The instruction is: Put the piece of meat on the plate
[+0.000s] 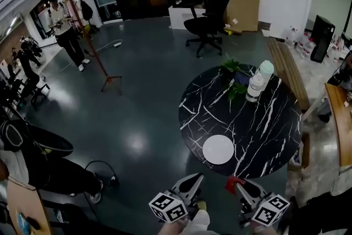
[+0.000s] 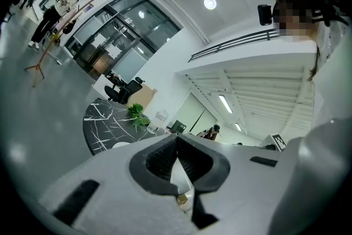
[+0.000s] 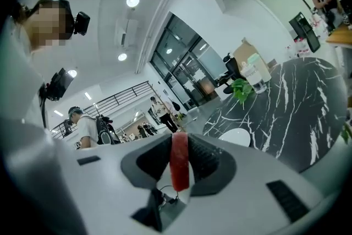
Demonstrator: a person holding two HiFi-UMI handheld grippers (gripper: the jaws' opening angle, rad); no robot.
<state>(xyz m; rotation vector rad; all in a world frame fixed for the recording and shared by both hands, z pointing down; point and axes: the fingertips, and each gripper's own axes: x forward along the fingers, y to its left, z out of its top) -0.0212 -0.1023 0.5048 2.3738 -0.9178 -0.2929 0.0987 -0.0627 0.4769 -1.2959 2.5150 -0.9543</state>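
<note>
Both grippers held low, side by side, pointing forward.
Left gripper [image 1: 193, 178] jaws together, empty; right gripper [image 1: 235, 182] clamps piece of meat [image 3: 180, 161].

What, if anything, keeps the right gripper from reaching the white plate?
Probably nothing, so likely yes: the plate lies near the closest edge of the table, with the bottle and plant far behind. The right gripper, holding the meat, is just short of it.
</note>
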